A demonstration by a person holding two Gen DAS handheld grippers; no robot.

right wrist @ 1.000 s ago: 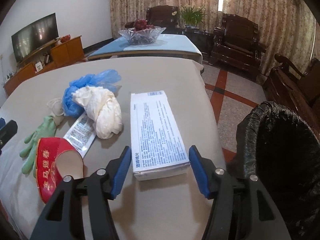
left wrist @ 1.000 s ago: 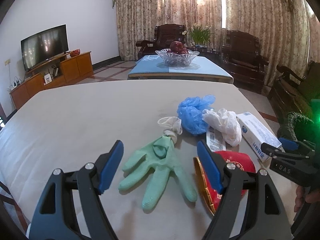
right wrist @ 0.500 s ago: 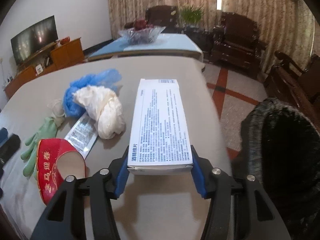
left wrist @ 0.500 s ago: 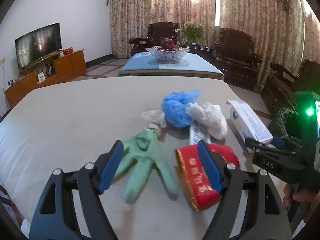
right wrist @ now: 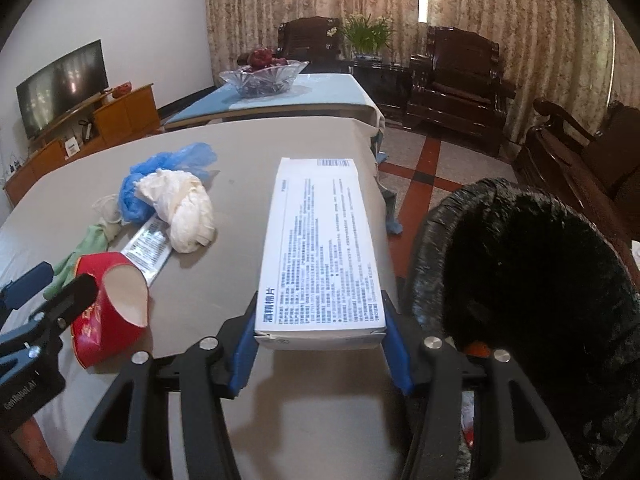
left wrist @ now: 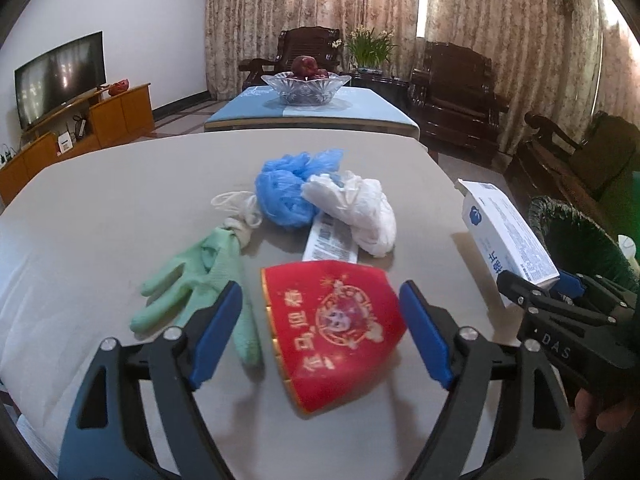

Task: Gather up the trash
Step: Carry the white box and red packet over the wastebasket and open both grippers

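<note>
Right wrist view: right hand-held gripper (right wrist: 320, 344) pinches one white box (right wrist: 320, 248) by its near end, lifted off the worktop (right wrist: 248, 140). One black-lined bin (right wrist: 520, 280) stands just right of the box, off the worktop's right edge. To do this step well, I judge: swing right until the whole box hangs over the bin's mouth, then release (the box is long; a rim catch seems possible).

Left hand-held gripper (left wrist: 320, 332): fingers spread either side of one red paper cup (left wrist: 332, 328), lying on its side, not yet pinched.

Remaining on worktop, far of the cup: one green glove (left wrist: 196, 280), one blue plastic bag (left wrist: 288, 192), one white bag (left wrist: 356, 208), one flat printed packet (left wrist: 330, 240), one white string loop (left wrist: 236, 204).
</note>
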